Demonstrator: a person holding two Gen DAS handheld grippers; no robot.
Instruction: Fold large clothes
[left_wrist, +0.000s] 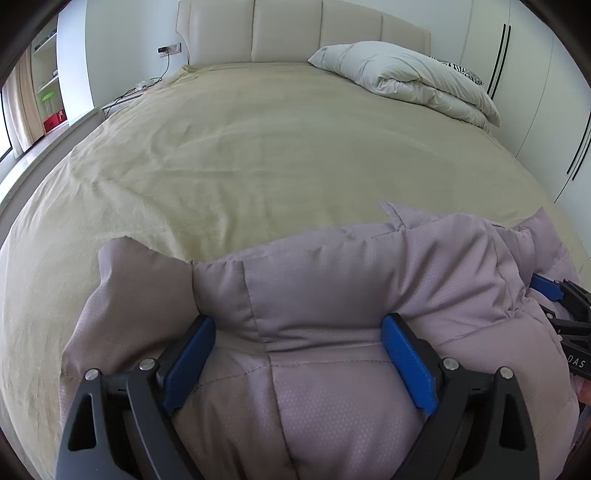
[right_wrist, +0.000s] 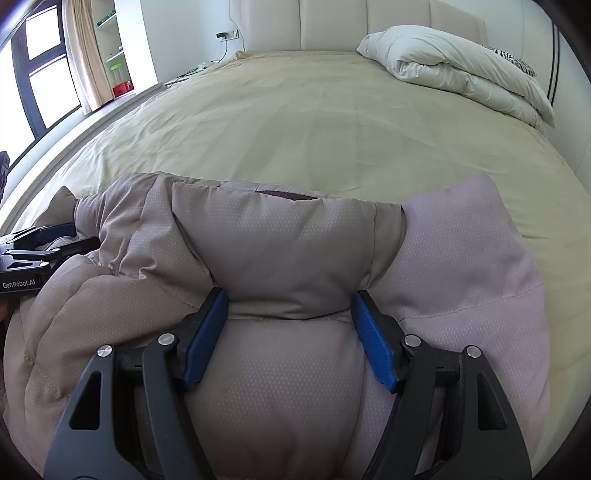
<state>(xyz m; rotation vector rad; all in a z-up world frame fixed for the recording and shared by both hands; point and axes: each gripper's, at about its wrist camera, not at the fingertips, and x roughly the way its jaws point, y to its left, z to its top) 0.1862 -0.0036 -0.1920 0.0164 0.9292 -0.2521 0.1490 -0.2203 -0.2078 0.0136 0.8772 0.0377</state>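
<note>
A padded lilac jacket (left_wrist: 332, 295) lies bunched at the near edge of the bed (left_wrist: 258, 147), on its beige cover, with one fold of it bulging up between the blue pads of each pair of tongs. The left tongs (left_wrist: 299, 332) stand wide apart with the fold loose between the pads, which do not appear to press it; the right tongs (right_wrist: 290, 310) stand narrower and are clamped on a pinched fold, the left tongs lying just beside them at the jacket's left end. A folded white duvet (left_wrist: 406, 77) lies well apart at the headboard (left_wrist: 288, 29).
</note>
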